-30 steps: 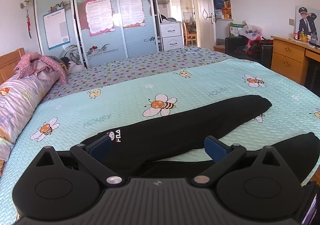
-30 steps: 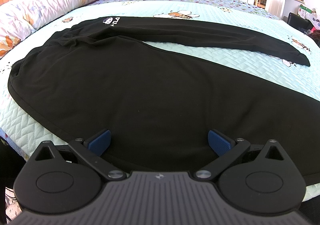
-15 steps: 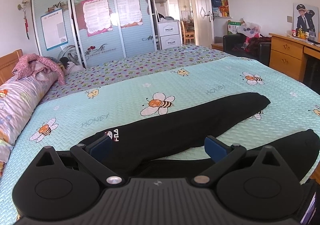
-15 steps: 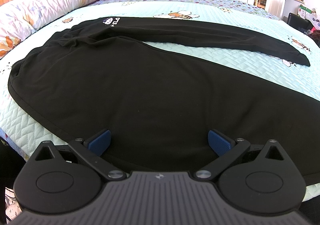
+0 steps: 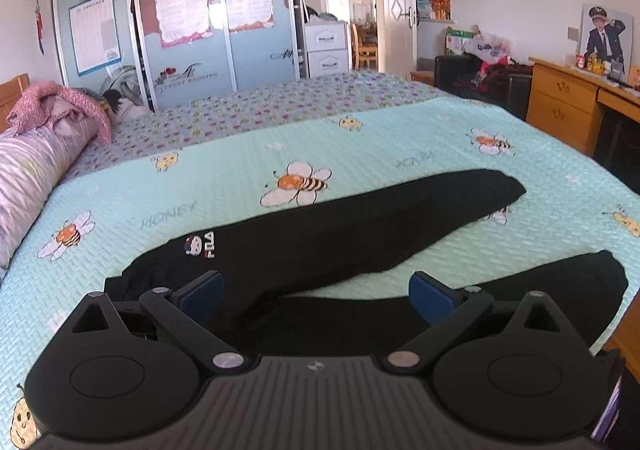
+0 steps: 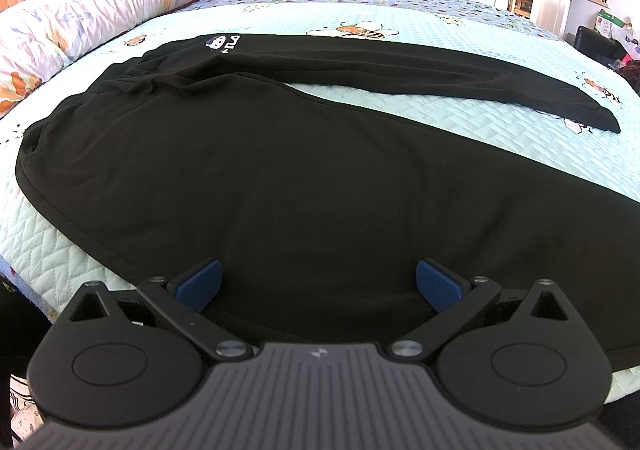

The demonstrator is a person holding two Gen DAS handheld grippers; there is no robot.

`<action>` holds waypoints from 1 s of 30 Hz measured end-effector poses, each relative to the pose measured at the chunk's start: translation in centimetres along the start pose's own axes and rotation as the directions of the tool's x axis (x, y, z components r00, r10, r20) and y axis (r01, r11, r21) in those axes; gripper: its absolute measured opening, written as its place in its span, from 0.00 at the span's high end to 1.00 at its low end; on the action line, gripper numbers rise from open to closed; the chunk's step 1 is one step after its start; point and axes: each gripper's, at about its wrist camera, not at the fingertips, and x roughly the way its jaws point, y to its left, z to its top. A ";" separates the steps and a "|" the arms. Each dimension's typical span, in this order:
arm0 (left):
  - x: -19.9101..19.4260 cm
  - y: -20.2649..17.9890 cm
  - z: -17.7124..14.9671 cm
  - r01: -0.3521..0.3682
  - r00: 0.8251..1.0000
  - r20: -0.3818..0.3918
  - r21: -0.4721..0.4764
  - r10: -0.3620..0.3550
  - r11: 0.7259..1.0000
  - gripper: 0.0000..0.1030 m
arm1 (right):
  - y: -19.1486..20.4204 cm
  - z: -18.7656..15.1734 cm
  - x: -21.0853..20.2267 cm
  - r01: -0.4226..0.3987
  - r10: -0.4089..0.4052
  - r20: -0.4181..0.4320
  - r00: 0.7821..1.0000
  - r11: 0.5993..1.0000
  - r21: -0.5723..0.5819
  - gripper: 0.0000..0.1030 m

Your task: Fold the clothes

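Trousers (image 6: pixel 304 186) lie flat across the bed (image 6: pixel 460 106), waist to the left, legs running off to the right. The far leg (image 5: pixel 360 226) sits behind the near leg (image 5: pixel 520 294), a strip of bedcover between them. Left claw (image 5: pixel 316 292) is over the near edge of the waist end; right claw (image 6: pixel 318 282) over the near leg's front edge. Pillow (image 5: pixel 28 174) along the bed's left side, a bundle of clothing (image 5: pixel 60 106) on its far end. Wardrobe (image 5: pixel 180 30) behind the bed, counter (image 5: pixel 568 98) to the right
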 end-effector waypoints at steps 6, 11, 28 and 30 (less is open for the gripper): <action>0.4 -0.4 -0.3 -0.004 1.000 -0.020 0.008 0.004 1.000 0.01 | 0.1 0.0 0.0 0.002 -0.002 0.001 1.000 1.000 -0.001 0.00; 0.5 -0.5 -0.3 -0.009 1.000 -0.027 0.012 0.009 1.000 0.01 | 0.1 -0.1 0.0 0.002 -0.002 0.002 1.000 1.000 -0.001 0.00; 0.9 -0.2 -0.3 -0.018 0.998 -0.052 0.014 0.019 1.000 0.01 | 0.2 -0.2 0.0 0.003 -0.003 0.006 1.000 1.000 -0.002 0.00; 1.1 -0.2 -0.3 -0.019 0.998 -0.056 0.014 0.020 1.000 0.01 | 0.2 -0.2 0.1 0.003 -0.003 0.007 1.000 1.000 -0.002 0.00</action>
